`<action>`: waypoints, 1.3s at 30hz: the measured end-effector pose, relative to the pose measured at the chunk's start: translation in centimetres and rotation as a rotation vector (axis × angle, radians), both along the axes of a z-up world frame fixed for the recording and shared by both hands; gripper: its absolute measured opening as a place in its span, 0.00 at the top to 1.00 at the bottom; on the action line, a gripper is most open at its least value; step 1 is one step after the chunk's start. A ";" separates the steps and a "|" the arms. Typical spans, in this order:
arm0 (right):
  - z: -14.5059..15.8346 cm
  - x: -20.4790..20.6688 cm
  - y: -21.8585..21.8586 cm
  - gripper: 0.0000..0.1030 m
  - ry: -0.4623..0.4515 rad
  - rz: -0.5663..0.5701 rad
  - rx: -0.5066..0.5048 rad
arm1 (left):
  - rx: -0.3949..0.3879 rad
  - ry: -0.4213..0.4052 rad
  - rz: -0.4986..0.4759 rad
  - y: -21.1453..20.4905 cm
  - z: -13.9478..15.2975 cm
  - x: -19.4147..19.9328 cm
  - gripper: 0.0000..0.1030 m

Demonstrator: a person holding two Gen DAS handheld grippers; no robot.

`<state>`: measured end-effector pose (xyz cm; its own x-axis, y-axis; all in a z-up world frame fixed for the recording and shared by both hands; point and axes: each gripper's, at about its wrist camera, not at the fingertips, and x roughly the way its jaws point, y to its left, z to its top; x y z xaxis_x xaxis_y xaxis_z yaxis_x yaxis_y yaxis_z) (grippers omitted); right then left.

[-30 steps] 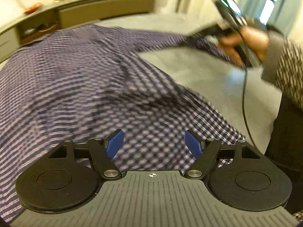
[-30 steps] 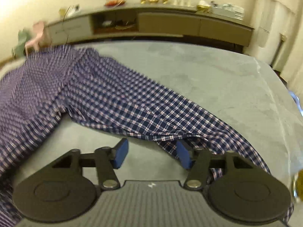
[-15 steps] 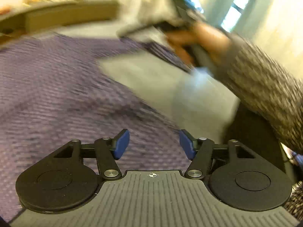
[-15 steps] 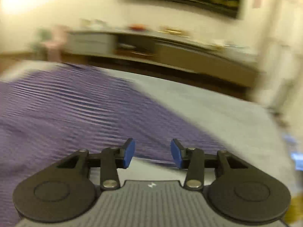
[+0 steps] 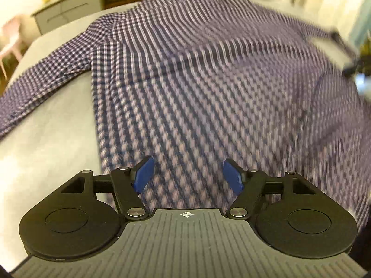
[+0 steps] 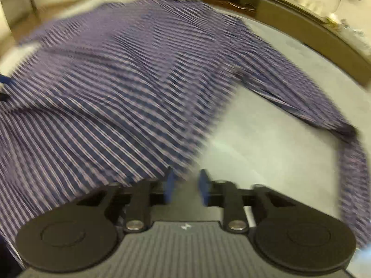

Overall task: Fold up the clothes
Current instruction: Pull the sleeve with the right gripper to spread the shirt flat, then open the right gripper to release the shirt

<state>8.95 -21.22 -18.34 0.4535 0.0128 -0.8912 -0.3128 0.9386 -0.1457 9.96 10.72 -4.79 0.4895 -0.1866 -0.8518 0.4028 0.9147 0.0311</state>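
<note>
In the left wrist view, the checked shirt (image 5: 197, 74) lies spread over the grey bed (image 5: 46, 139), its body reaching from just ahead of the jaws out to the far edge, with one sleeve (image 5: 44, 81) stretched away to the left of the jaws over bare bed. The left gripper (image 5: 187, 176) hangs over the near hem with its jaws wide apart and released; cloth shows in the gap beneath them, but neither blue pad visibly presses it, so it holds nothing. In the right wrist view, the same shirt fills the space ahead and to the left of the jaws, and the other sleeve (image 6: 301, 97) runs off to the right and curls back down along the right side. The right gripper (image 6: 185, 186) sits at the shirt's near corner, jaws parted by a narrow gap, with the hem edge touching or draping over the left pad; blur hides whether any cloth is pinched. The shirt looks laid out flat with no fold visible, which fits the spreading and smoothing stage; a fold would call for both jaws closing on an edge or sleeve.
</note>
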 end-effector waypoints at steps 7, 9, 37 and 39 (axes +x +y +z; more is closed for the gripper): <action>6.6 -9.7 11.0 0.59 -0.207 0.288 0.074 | -0.072 -0.093 -0.244 -1.7 3.0 -7.2 0.29; 5.7 -12.8 16.4 0.48 -0.168 0.487 0.169 | -0.057 -0.091 -0.266 -1.9 2.5 -8.0 0.29; 5.9 -9.6 10.1 0.63 -0.166 0.234 0.333 | -0.112 -0.106 -0.159 -1.6 1.5 -3.1 0.44; 3.5 -7.5 8.4 0.67 -0.111 0.136 0.189 | -0.073 -0.084 -0.097 -0.8 0.5 -1.4 0.45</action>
<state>1.44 -12.87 -14.87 0.5309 0.2419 -0.8121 -0.4301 0.9027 -0.0122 8.61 9.94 -4.28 0.5349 -0.2965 -0.7912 0.4885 0.8725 0.0033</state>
